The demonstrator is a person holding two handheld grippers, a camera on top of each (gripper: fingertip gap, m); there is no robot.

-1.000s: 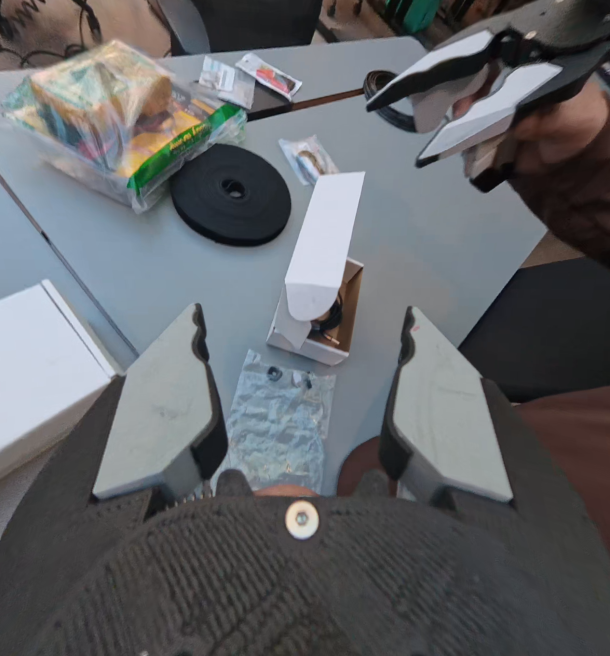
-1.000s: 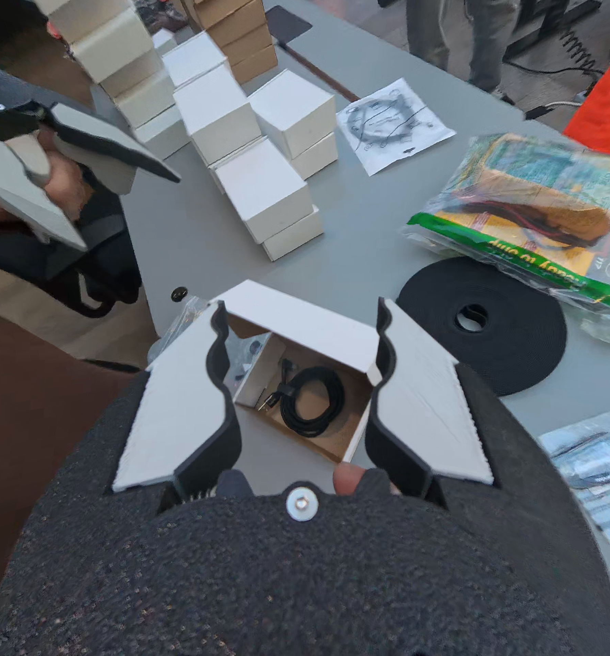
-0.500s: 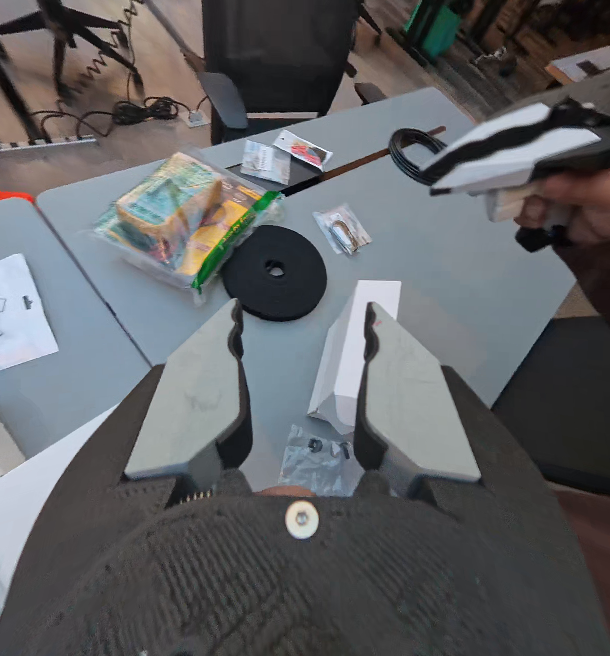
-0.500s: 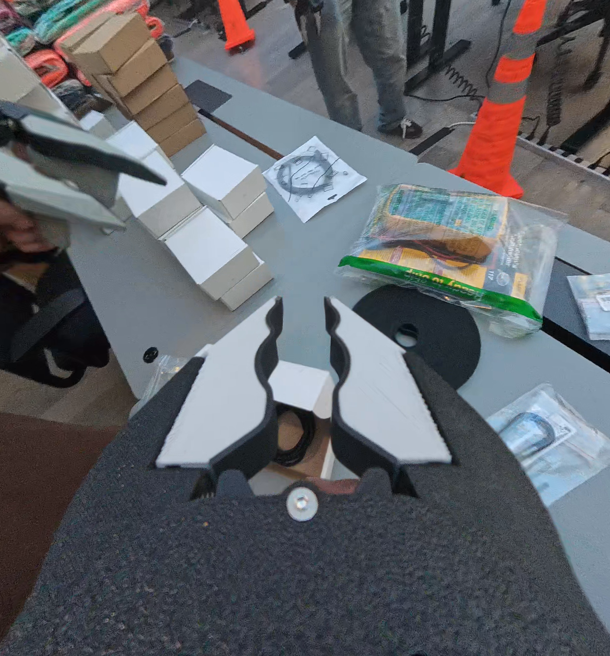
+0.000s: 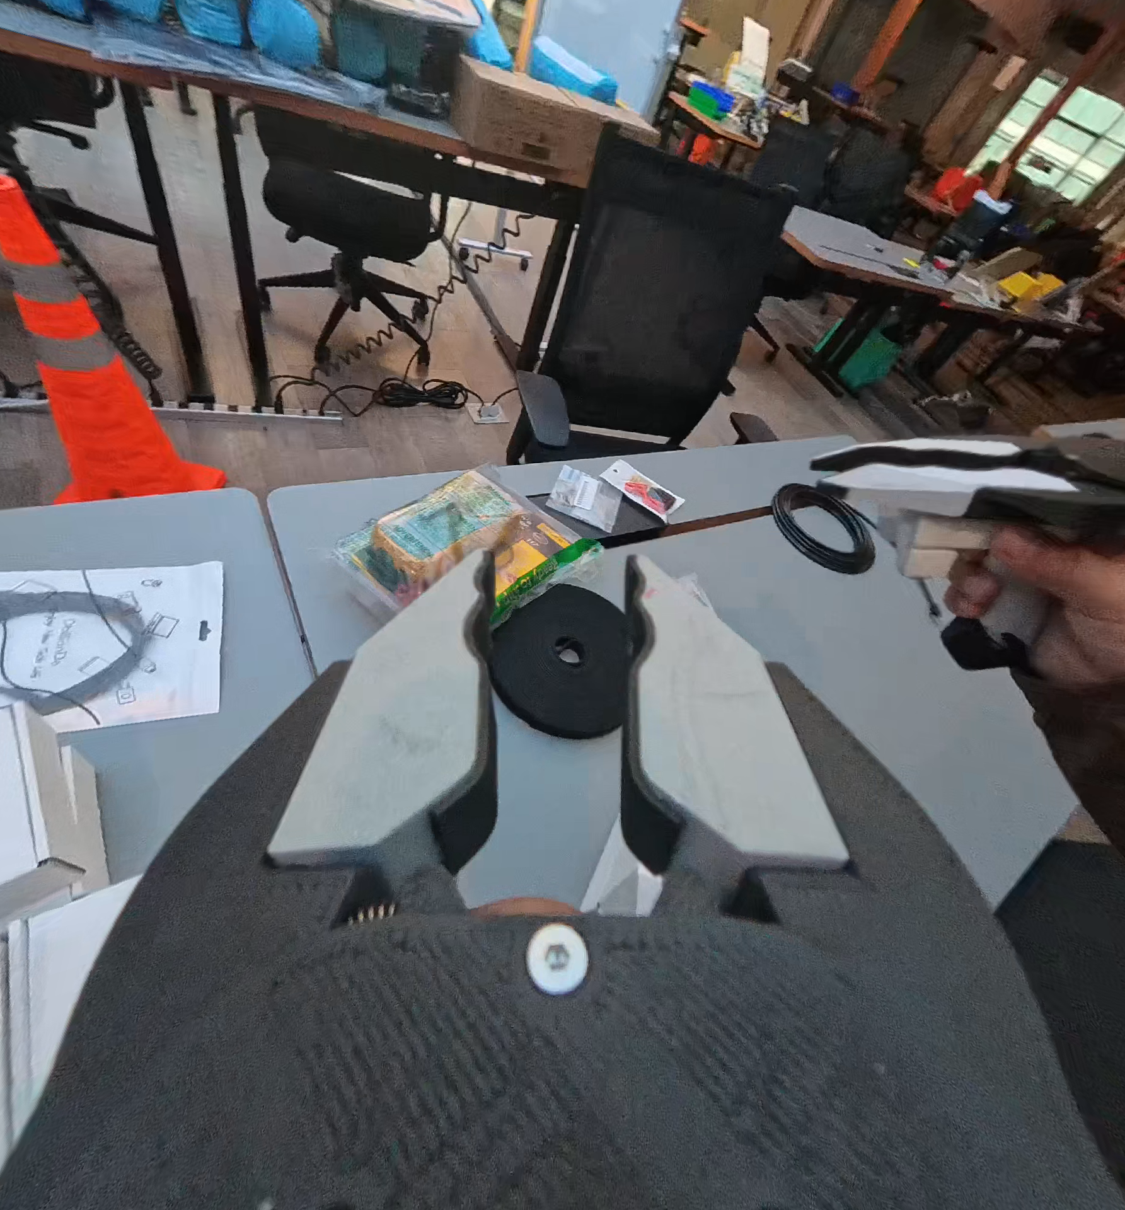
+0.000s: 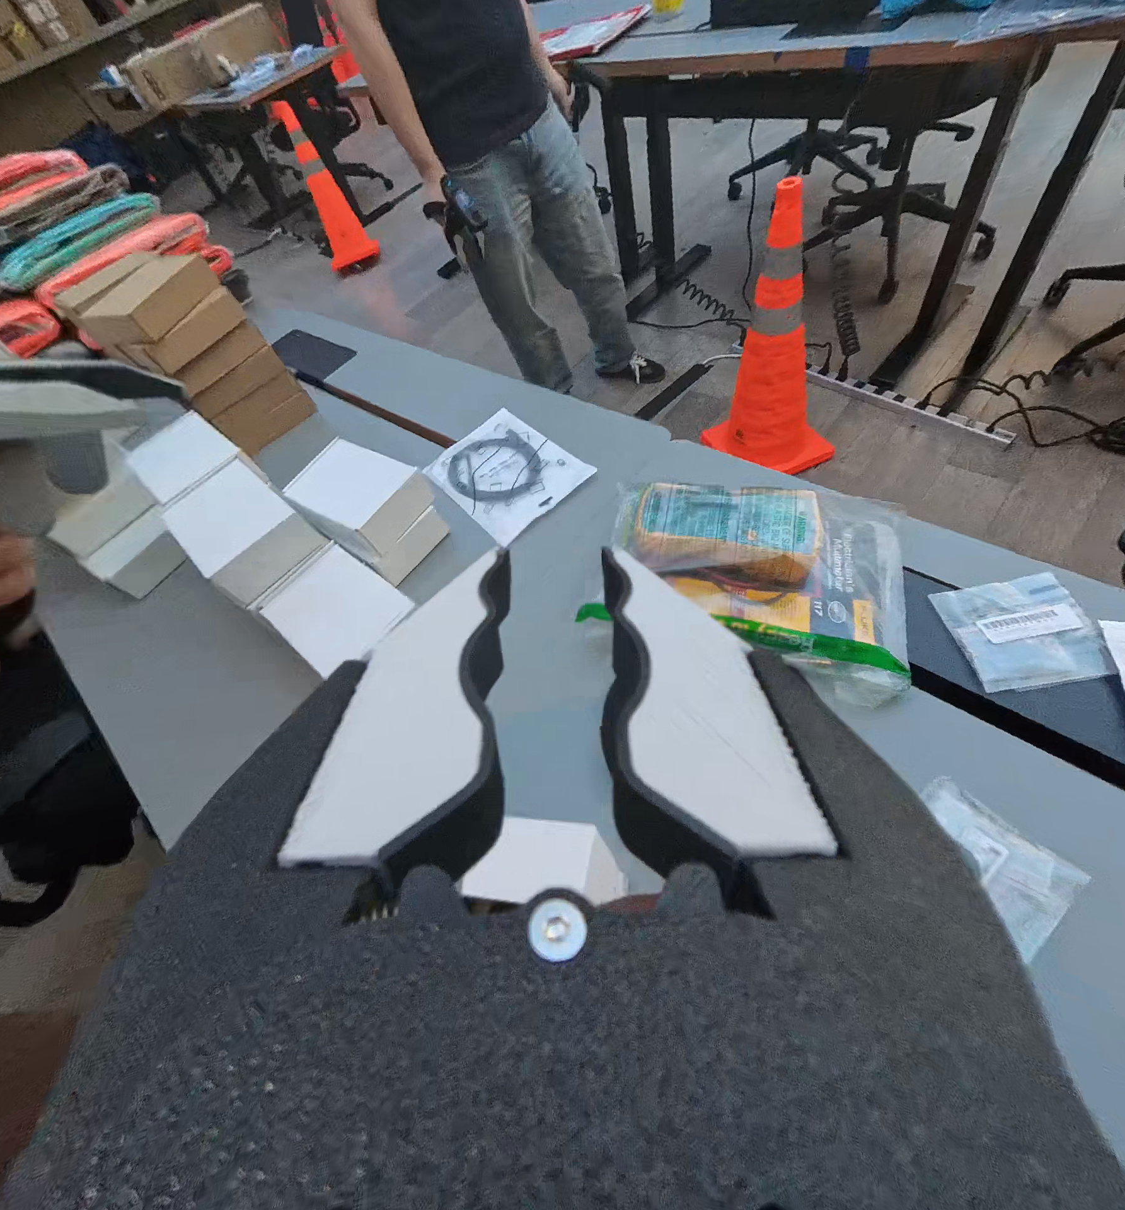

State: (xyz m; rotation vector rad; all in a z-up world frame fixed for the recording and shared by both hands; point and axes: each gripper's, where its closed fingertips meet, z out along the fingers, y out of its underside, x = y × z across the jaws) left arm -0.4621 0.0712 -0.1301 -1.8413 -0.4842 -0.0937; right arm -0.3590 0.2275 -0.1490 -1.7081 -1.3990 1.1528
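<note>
My left gripper (image 5: 556, 576) is open with a medium gap and holds nothing. It hangs above the grey table (image 5: 841, 687), with a black tape roll (image 5: 566, 661) showing between its fingers. My right gripper (image 6: 556, 556) is open with a narrow gap and is empty. It also shows in the left wrist view (image 5: 821, 475), held in a hand at the right. A small white box (image 6: 540, 858) lies low beneath both grippers and is mostly hidden; it also shows in the left wrist view (image 5: 618, 871). A bagged yellow multimeter (image 6: 743, 550) lies ahead, also seen in the left wrist view (image 5: 455, 543).
White boxes (image 6: 284, 543) and stacked brown boxes (image 6: 186, 327) stand at the left. A bagged cable sheet (image 5: 88, 641), a black cable coil (image 5: 821, 537) and small bags (image 6: 1018, 628) lie around. An orange cone (image 6: 775, 340), a black chair (image 5: 664, 314) and a standing person (image 6: 514, 196) are beyond the table.
Both grippers have risen and tilted up from the open white box, which has slid under them. Both jaws narrowed; the right one then widened slightly.
</note>
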